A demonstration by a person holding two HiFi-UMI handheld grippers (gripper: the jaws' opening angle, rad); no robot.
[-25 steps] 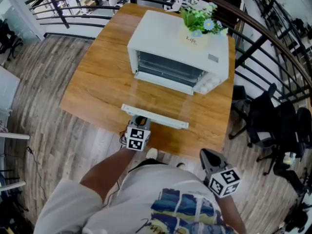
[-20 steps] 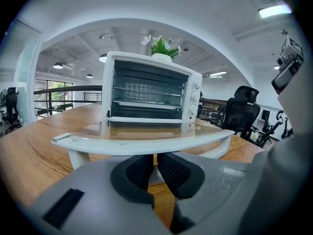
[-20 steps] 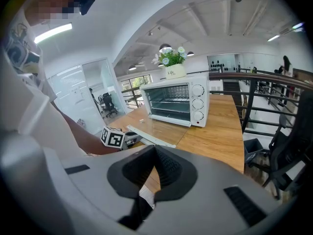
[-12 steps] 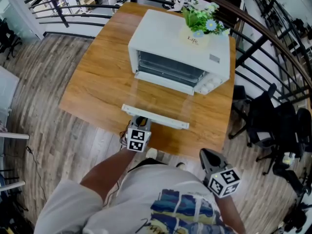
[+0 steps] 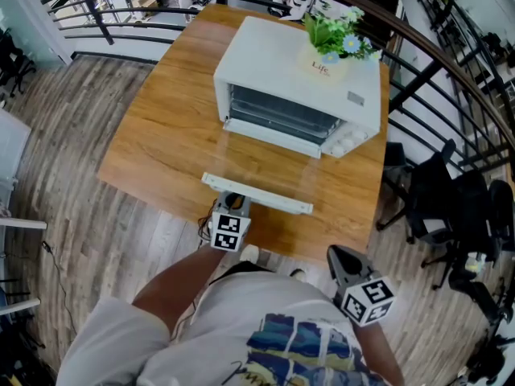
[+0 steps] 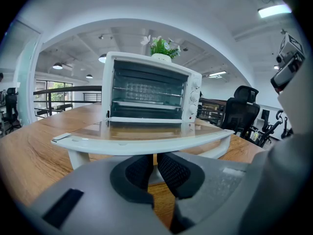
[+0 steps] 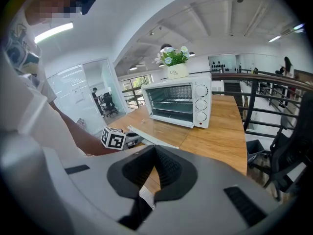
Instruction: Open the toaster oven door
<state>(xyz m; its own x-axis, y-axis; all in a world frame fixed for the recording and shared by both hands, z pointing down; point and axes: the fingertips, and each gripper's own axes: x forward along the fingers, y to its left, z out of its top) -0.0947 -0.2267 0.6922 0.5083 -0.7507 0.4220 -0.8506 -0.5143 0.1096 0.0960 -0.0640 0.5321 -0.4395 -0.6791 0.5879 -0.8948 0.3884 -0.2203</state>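
Observation:
A white toaster oven [image 5: 298, 79] stands on the wooden table [image 5: 161, 127] with its glass door [image 5: 265, 163] folded down flat and the racks showing. The door's white handle bar [image 5: 256, 193] points toward me. My left gripper [image 5: 231, 203] sits just under that handle at the table's near edge. In the left gripper view the handle [image 6: 142, 143] runs across above the jaws, and the left gripper [image 6: 155, 168] is shut with nothing between its pads. My right gripper [image 5: 342, 260] hangs off the table by my body, shut and empty [image 7: 154, 168]; its view shows the oven [image 7: 178, 102].
A potted plant [image 5: 330, 51] stands on top of the oven. Black railings [image 5: 418, 71] run along the right and far sides. A dark office chair [image 5: 438, 191] stands right of the table. Wood floor [image 5: 72, 215] lies to the left.

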